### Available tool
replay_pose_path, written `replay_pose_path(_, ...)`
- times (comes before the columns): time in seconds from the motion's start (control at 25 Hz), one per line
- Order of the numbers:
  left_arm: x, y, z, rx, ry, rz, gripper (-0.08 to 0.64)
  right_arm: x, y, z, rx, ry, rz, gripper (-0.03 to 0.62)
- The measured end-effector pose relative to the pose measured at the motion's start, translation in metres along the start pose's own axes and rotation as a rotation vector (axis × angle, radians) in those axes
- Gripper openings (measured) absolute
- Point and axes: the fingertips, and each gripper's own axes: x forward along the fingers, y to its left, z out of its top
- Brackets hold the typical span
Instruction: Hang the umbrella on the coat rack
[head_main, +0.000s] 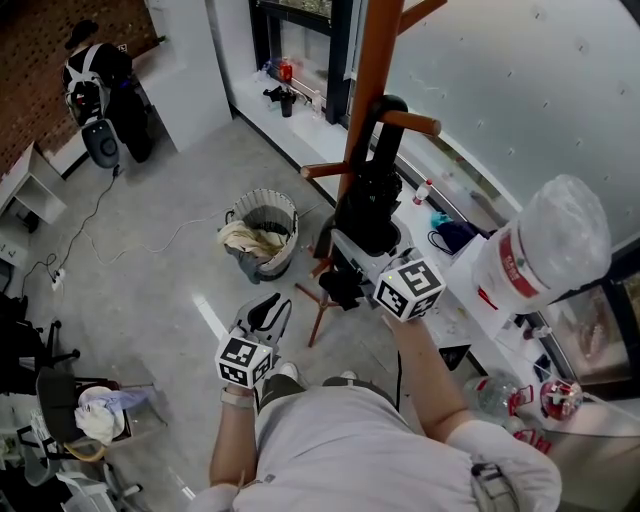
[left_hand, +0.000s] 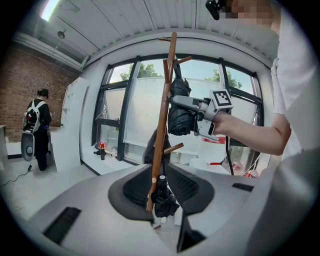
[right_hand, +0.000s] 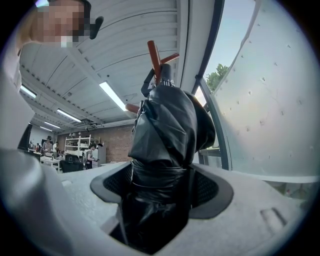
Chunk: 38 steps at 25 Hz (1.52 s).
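The black folded umbrella (head_main: 375, 205) hangs upright against the brown coat rack (head_main: 375, 60), just under a peg (head_main: 412, 122). My right gripper (head_main: 368, 240) stands level around its lower part. In the right gripper view the umbrella (right_hand: 165, 135) fills the space between the wide-set jaws of the right gripper (right_hand: 160, 200), which is open; its strap loop reaches up to a peg (right_hand: 154, 52). My left gripper (head_main: 272, 305) hangs lower and to the left, away from the rack, jaws a little apart and empty. The left gripper view shows the rack (left_hand: 162, 130) and umbrella (left_hand: 180, 107) ahead.
A bin (head_main: 262, 235) with cloth in it stands left of the rack's legs. A black bundle (left_hand: 162, 197) sits low on the pole. A big water jug (head_main: 545, 245) and small items are on the white ledge (head_main: 470, 320) at right. A person (head_main: 95, 85) stands far off.
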Motion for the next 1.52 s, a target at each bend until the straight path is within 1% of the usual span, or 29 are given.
replay_pose_path(0.2,0.003,-0.002,0.0,0.002,-0.001,-0.017,0.08,-0.007,-0.001,0.0,-0.007,0.001,-0.018,0.334)
replay_pose_path(0.4,0.011,-0.008,0.0,0.008,0.005,-0.051,0.08,-0.022,-0.004,0.006,0.0,-0.022,-0.036,0.334)
replay_pose_path(0.64,0.029,-0.023,0.006,0.032,0.01,-0.127,0.08,-0.047,-0.01,0.011,0.022,-0.05,-0.066,0.334)
replay_pose_path(0.88,0.047,-0.044,0.01,0.062,0.02,-0.217,0.08,-0.077,-0.013,0.004,0.028,-0.043,-0.104,0.329)
replay_pose_path(0.92,0.051,-0.048,0.011,0.067,0.022,-0.233,0.08,-0.082,-0.013,0.003,0.027,-0.041,-0.112,0.311)
replay_pose_path(1.04,0.059,-0.058,0.014,0.08,0.027,-0.28,0.08,-0.099,-0.013,-0.001,0.024,-0.039,-0.141,0.29)
replay_pose_path(1.16,0.067,-0.068,0.017,0.083,0.026,-0.322,0.08,-0.115,-0.013,-0.007,-0.006,-0.023,-0.165,0.257)
replay_pose_path(1.4,0.087,-0.093,0.023,0.106,0.032,-0.418,0.08,-0.154,-0.022,-0.027,-0.009,0.007,-0.277,0.193)
replay_pose_path(1.52,0.095,-0.108,0.022,0.118,0.045,-0.474,0.08,-0.171,-0.021,-0.039,-0.012,0.028,-0.323,0.183)
